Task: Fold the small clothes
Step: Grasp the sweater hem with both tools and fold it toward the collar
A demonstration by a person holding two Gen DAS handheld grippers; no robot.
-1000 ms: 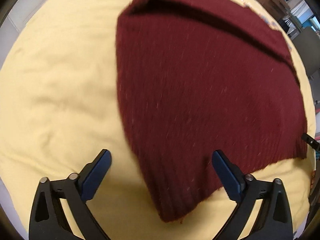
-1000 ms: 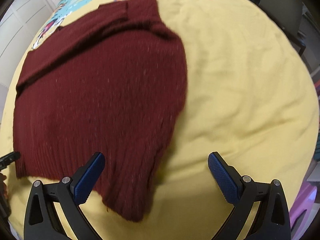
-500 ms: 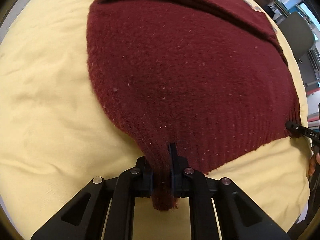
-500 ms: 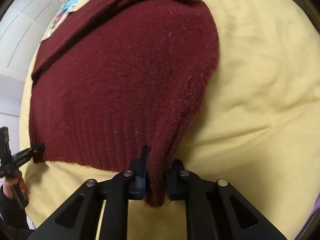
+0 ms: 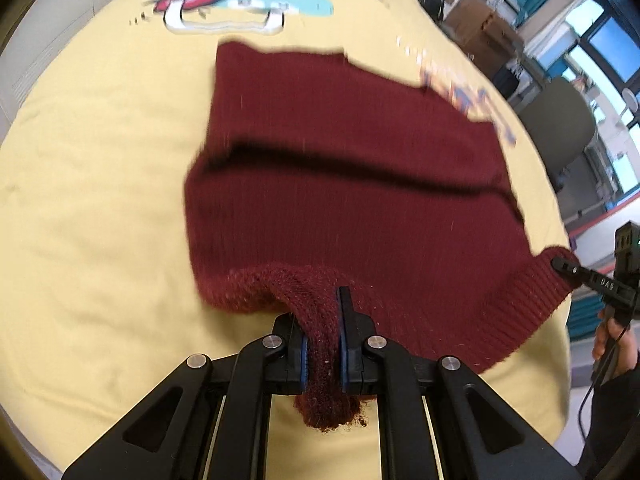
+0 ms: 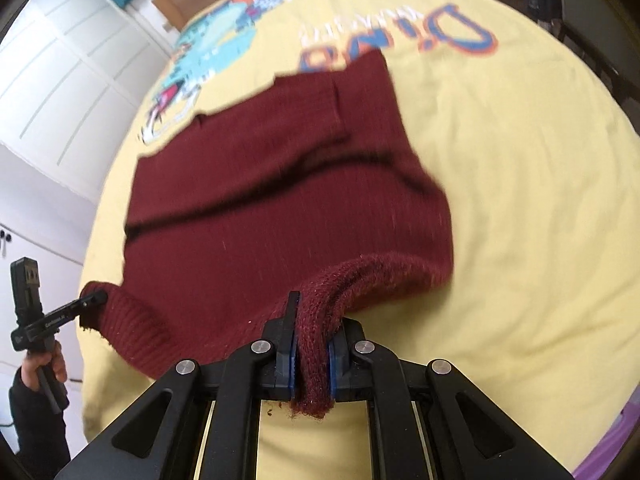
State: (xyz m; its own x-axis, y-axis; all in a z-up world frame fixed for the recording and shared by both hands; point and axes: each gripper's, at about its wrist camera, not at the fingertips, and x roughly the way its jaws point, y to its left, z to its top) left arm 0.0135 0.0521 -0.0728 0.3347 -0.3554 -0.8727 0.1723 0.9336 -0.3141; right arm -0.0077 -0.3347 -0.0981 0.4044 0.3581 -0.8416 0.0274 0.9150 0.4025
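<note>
Maroon knit sweater spread on yellow printed bedspread, left hand-held gripper pinching one hem corner, right hand-held gripper clamped on the other — both corners raised off the bedspread.

Bed's got a yellow cover with a cartoon dino print up top. Maroon sweater lies just below that print, near hem lifted off the cover.

Large blue-and-orange printed lettering on yellow cartoon-print bed cover, upside down, partly hidden, seemingly "Dino"; small white gripper lettering illegible
</note>
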